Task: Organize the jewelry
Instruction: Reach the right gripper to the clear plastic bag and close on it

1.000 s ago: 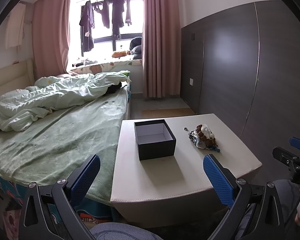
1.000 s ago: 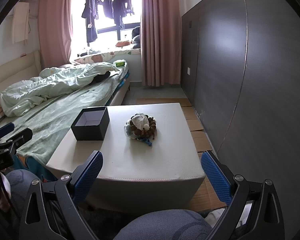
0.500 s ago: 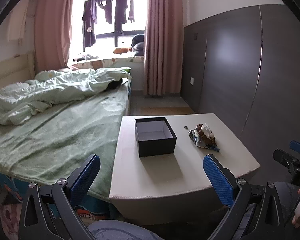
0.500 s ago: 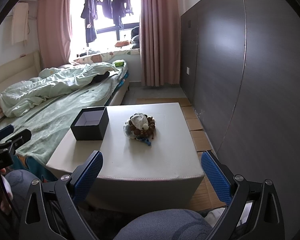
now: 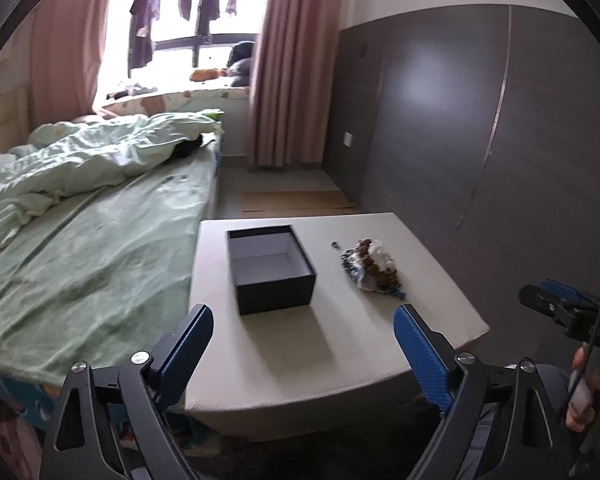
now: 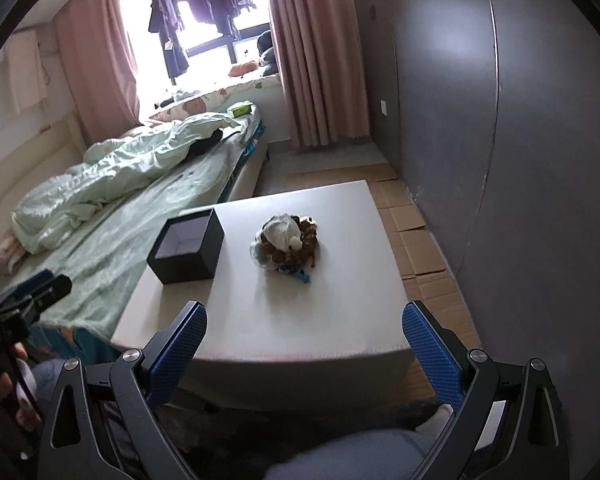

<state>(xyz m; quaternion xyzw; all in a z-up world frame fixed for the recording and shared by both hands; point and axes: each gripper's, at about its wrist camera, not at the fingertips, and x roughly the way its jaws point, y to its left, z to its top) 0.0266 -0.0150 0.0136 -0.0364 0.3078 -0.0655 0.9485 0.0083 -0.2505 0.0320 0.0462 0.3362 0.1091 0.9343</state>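
A pile of jewelry (image 5: 374, 266) with brown beads, a white piece and blue bits lies on a low white table (image 5: 300, 352); it also shows in the right wrist view (image 6: 288, 246). An open, empty black box (image 5: 270, 268) stands left of the pile, also in the right wrist view (image 6: 186, 250). A tiny loose piece (image 5: 335, 245) lies behind the pile. My left gripper (image 5: 304, 344) is open and empty above the table's near edge. My right gripper (image 6: 304, 344) is open and empty, short of the table's front edge.
A bed with a green sheet (image 5: 80, 264) and rumpled duvet (image 6: 140, 160) runs along the table's left side. A dark panelled wall (image 6: 520, 140) stands on the right. Cardboard sheets (image 6: 412, 220) lie on the floor between table and wall.
Both grippers have moved forward and tilted down toward the table. The box and jewelry pile look nearer. Both stay open and empty.
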